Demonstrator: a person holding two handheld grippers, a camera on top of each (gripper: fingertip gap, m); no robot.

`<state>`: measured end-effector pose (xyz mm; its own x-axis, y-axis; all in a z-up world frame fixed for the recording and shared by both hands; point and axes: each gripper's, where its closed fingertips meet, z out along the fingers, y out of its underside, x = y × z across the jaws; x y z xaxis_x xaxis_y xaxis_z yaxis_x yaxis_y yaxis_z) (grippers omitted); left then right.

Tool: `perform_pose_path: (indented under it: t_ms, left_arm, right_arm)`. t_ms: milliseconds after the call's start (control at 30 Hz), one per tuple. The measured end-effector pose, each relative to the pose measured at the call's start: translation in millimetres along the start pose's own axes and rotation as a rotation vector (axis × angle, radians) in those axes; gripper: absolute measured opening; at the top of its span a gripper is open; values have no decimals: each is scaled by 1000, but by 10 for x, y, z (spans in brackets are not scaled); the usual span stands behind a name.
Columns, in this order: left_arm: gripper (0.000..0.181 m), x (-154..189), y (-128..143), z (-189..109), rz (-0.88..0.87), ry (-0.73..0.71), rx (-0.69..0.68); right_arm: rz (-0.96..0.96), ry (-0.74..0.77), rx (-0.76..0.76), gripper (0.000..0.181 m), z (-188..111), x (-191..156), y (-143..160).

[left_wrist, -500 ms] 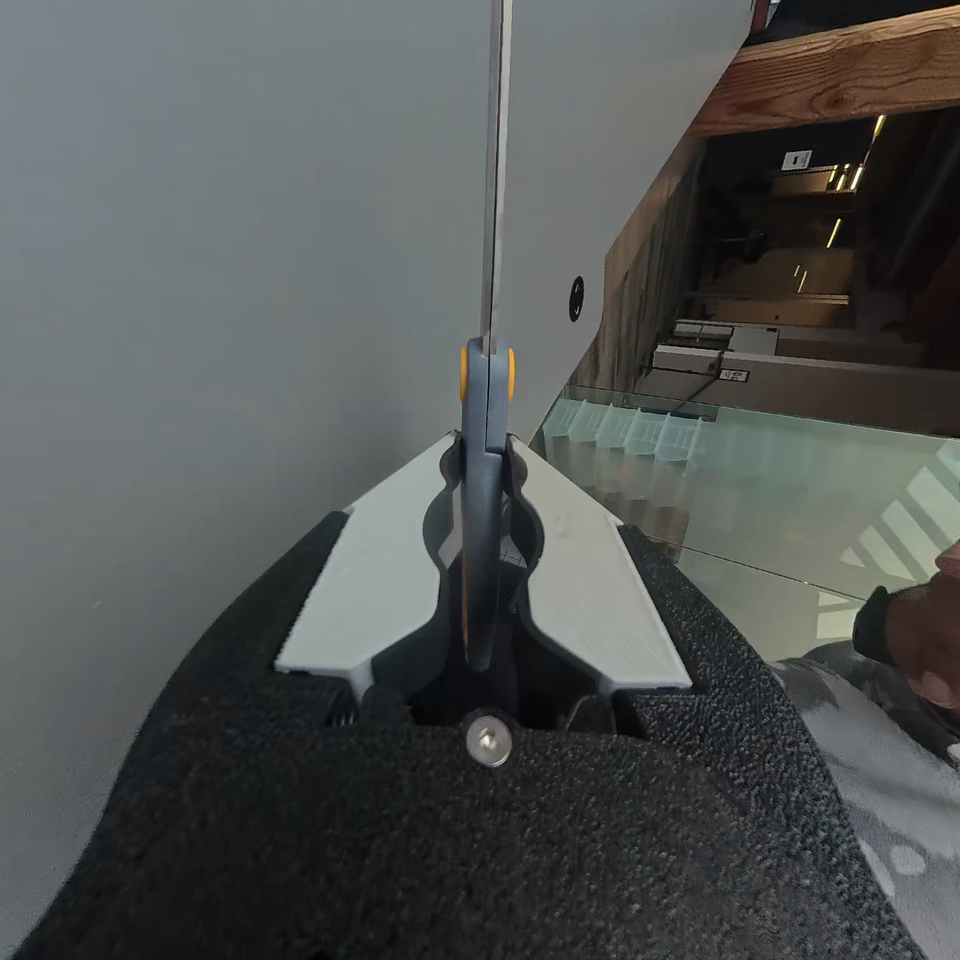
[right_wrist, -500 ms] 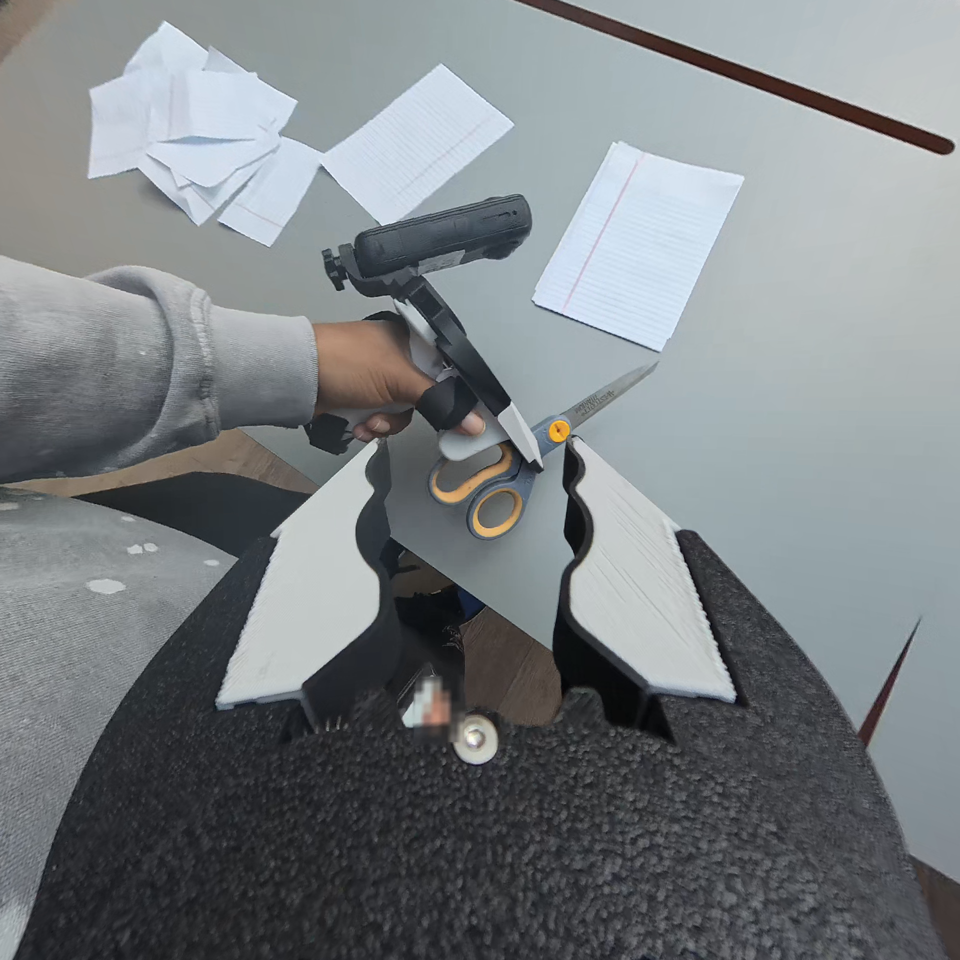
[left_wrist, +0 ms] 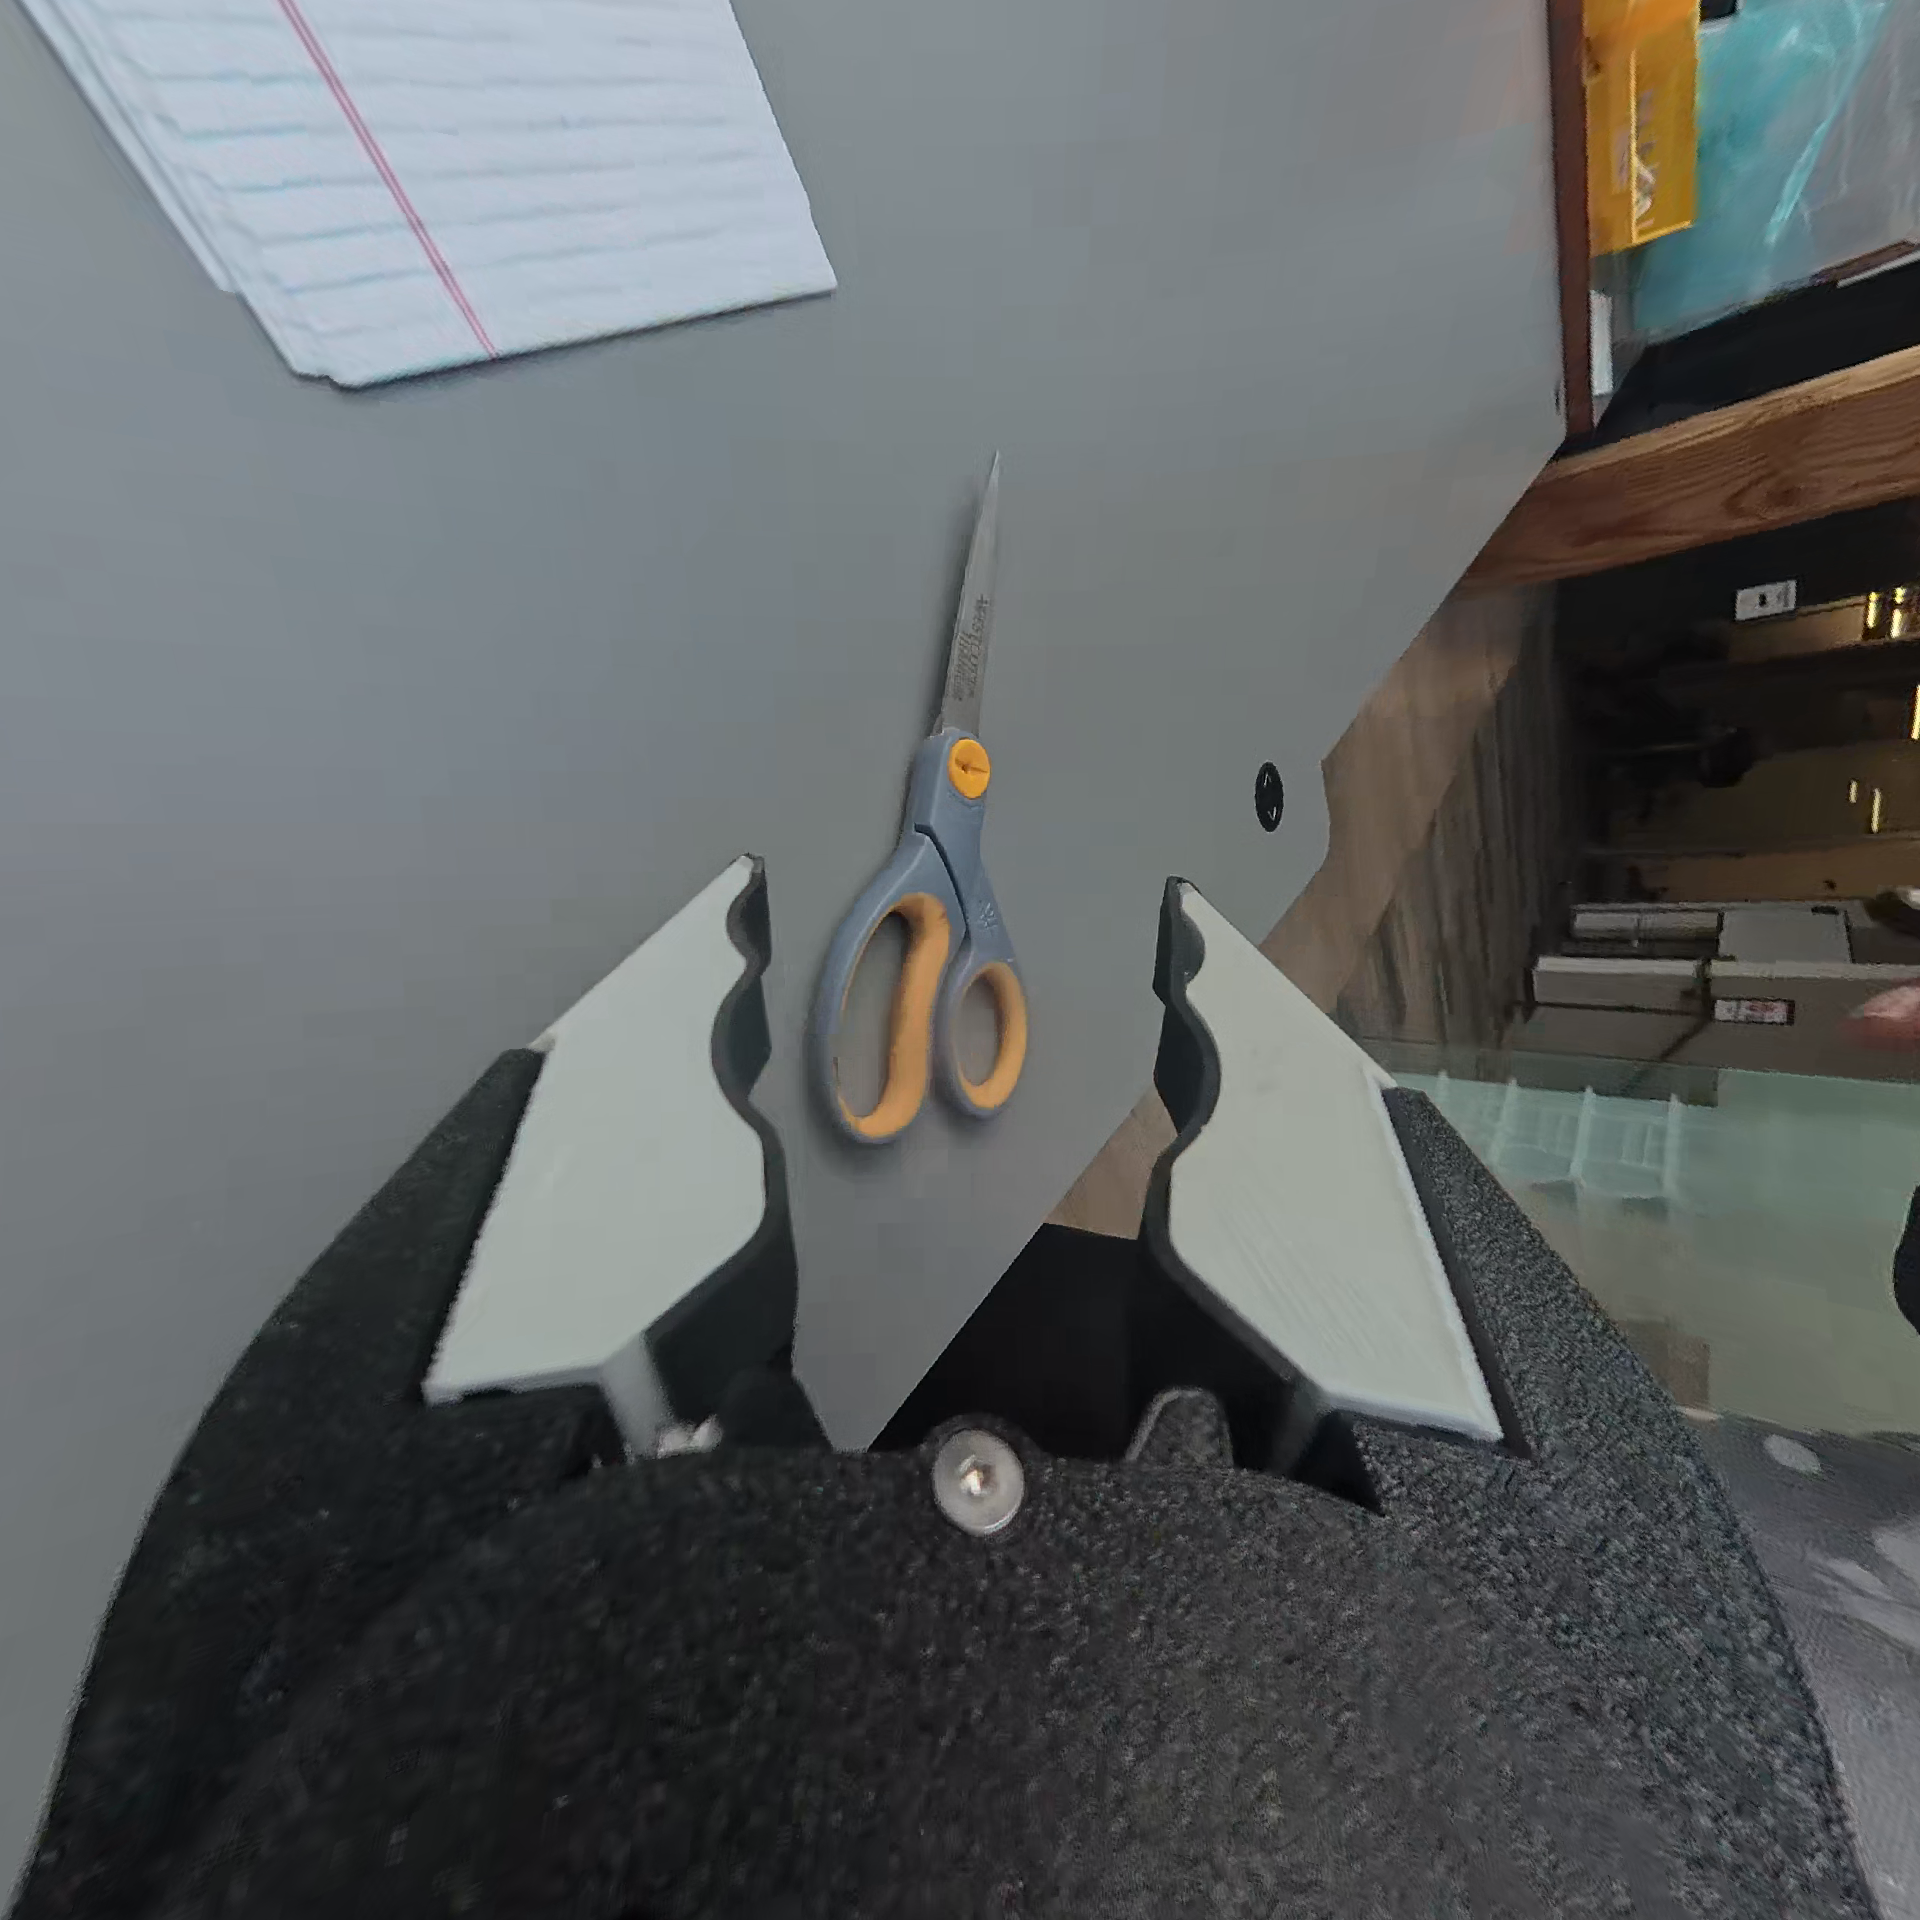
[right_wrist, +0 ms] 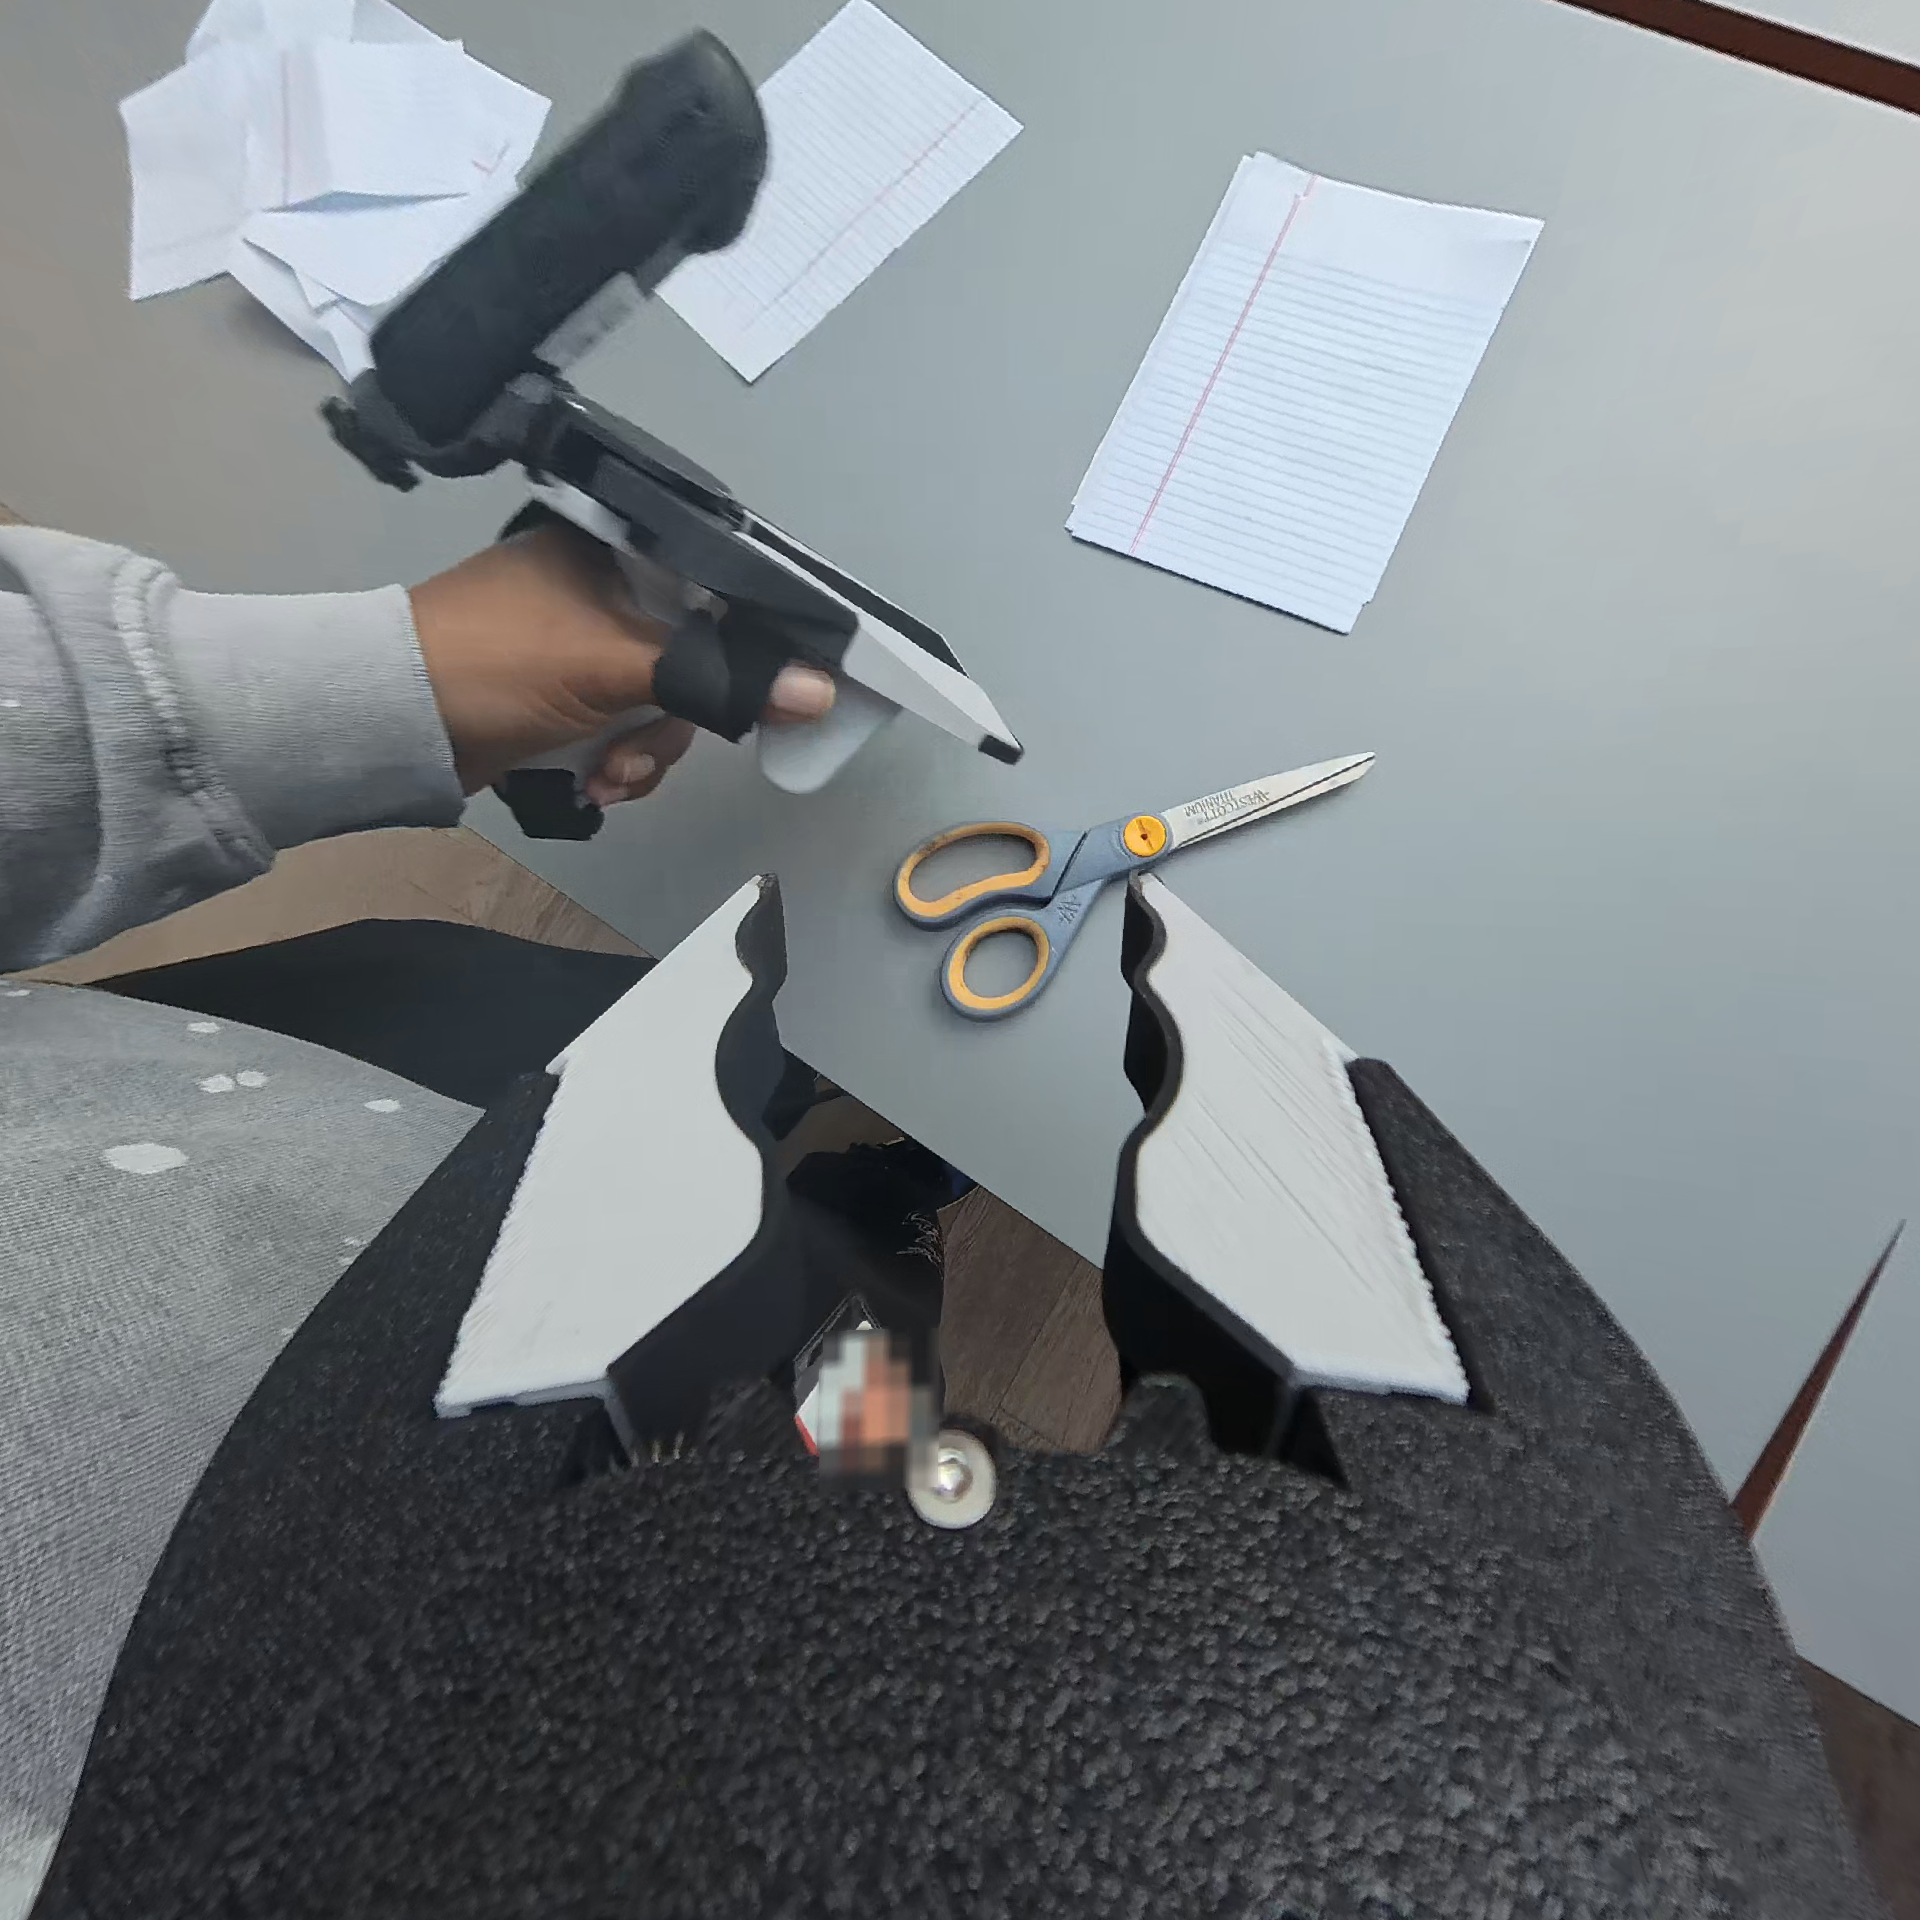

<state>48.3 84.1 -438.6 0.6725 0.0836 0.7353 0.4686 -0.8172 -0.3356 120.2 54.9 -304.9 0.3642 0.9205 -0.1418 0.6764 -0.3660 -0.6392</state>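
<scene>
Grey and orange scissors (left_wrist: 935, 914) lie flat and closed on the grey table (left_wrist: 416, 727) near its corner, blades pointing away from the left gripper. My left gripper (left_wrist: 961, 868) is open and empty, lifted above the scissors' handles. In the right wrist view the scissors (right_wrist: 1060, 883) lie just beyond my open, empty right gripper (right_wrist: 951, 883). The left gripper (right_wrist: 987, 732), held by a hand, hovers up and left of the scissors' handles there.
A stack of lined paper (right_wrist: 1309, 384) lies beyond the scissors; it also shows in the left wrist view (left_wrist: 436, 166). A single lined sheet (right_wrist: 842, 177) and a pile of paper scraps (right_wrist: 312, 177) lie at the far left. The table edge (right_wrist: 935, 1132) runs close under the scissors.
The left gripper opened and let go of the scissors, which now lie flat on the table. The left gripper lifted and drew back to the left. The right gripper stayed open.
</scene>
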Motion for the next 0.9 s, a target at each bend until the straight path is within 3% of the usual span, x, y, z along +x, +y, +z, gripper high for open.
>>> perform_pose_path:
  t_ms: [100, 233, 367, 467, 633, 900]
  left_arm:
    - [73, -122, -127, -603, 47, -94, 179]
    - [76, -485, -193, -1622, 52, -296, 422]
    - [93, -923, -19, -2592, -3, -529, 569]
    - [107, -1168, 170, -3146, 10, -709, 593]
    - [115, -1412, 390, -3569, -7, -785, 568]
    - [117, -1680, 473, -3771, 58, -731, 466]
  right_arm:
    - [-36, -5, 7, 66, 77, -43, -86]
    - [-79, -10, 48, 73, 185, -137, -251]
    - [-110, 24, 85, 97, 351, -244, -425]
    - [-125, 70, 120, 105, 455, -326, -546]
    - [-75, 109, 143, 104, 586, -496, -643]
    - [56, 223, 146, 107, 671, -750, -652]
